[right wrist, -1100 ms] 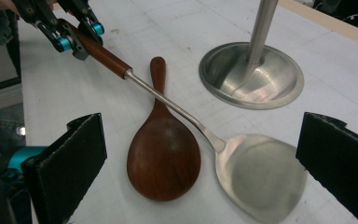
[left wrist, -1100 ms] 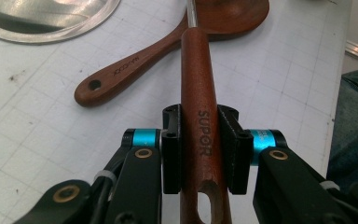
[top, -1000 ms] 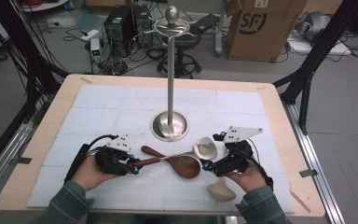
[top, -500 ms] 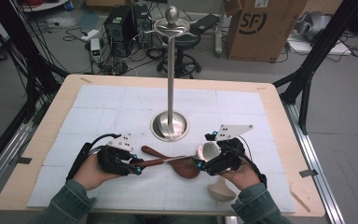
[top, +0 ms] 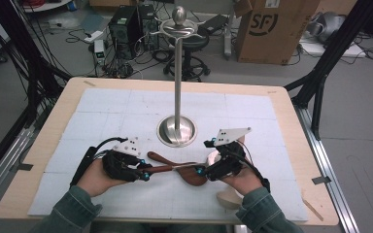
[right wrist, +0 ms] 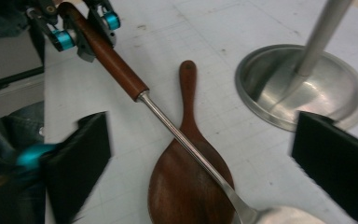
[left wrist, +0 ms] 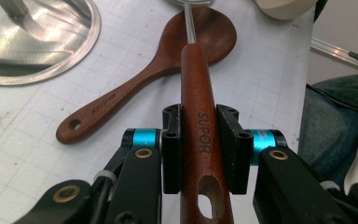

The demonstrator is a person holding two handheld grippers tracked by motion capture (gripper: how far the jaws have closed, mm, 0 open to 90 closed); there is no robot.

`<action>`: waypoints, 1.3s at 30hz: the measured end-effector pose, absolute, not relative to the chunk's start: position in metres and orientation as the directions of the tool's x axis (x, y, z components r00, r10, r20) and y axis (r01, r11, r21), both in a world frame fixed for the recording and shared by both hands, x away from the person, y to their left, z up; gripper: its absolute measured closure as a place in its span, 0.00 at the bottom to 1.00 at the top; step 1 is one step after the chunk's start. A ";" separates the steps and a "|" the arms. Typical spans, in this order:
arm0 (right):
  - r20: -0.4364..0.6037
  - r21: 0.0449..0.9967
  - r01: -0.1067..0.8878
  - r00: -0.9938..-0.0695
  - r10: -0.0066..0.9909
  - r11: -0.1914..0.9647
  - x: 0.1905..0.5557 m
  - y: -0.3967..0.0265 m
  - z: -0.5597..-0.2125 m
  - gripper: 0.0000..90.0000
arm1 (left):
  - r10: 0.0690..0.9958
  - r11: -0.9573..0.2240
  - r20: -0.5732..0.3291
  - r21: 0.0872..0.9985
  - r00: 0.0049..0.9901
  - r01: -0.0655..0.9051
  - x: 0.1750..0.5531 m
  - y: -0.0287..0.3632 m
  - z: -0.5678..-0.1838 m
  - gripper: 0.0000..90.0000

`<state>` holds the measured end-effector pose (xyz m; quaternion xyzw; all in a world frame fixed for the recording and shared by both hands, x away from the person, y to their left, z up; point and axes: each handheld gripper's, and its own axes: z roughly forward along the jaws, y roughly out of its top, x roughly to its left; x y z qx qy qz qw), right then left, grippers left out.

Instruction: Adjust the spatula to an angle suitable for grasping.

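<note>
Clamping the wooden-handled steel ladle (left wrist: 196,116) in the left gripper (left wrist: 200,149), I held it across the brown wooden spoon (right wrist: 186,186). The right gripper (right wrist: 205,172), jaws wide and just closing slightly, needed centring over the shaft.

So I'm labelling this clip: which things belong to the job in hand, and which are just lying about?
In the job:
- wood-handled metal ladle, clamped in the left gripper
- right gripper, jaws wide either side of its metal shaft, just been closing
- possibly the steel stand

Lying about:
- dark wooden spoon under the ladle
- pale utensil
- cardboard box
</note>
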<state>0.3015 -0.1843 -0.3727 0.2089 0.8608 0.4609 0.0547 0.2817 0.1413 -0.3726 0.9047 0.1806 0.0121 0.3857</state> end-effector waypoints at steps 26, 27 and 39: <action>0.129 0.778 0.267 -0.954 0.271 0.569 0.313 -0.137 -0.391 0.33 | 0.325 -0.634 -0.104 0.714 0.940 0.298 0.283 0.126 -0.358 0.81; 0.137 0.772 0.272 -0.954 0.267 0.575 0.312 -0.136 -0.391 0.34 | 0.322 -0.636 -0.102 0.714 0.941 0.294 0.284 0.125 -0.357 0.81; 0.144 0.749 0.246 -0.967 0.211 0.616 0.314 -0.123 -0.399 0.50 | 0.323 -0.626 -0.104 0.722 0.941 0.295 0.284 0.118 -0.353 0.81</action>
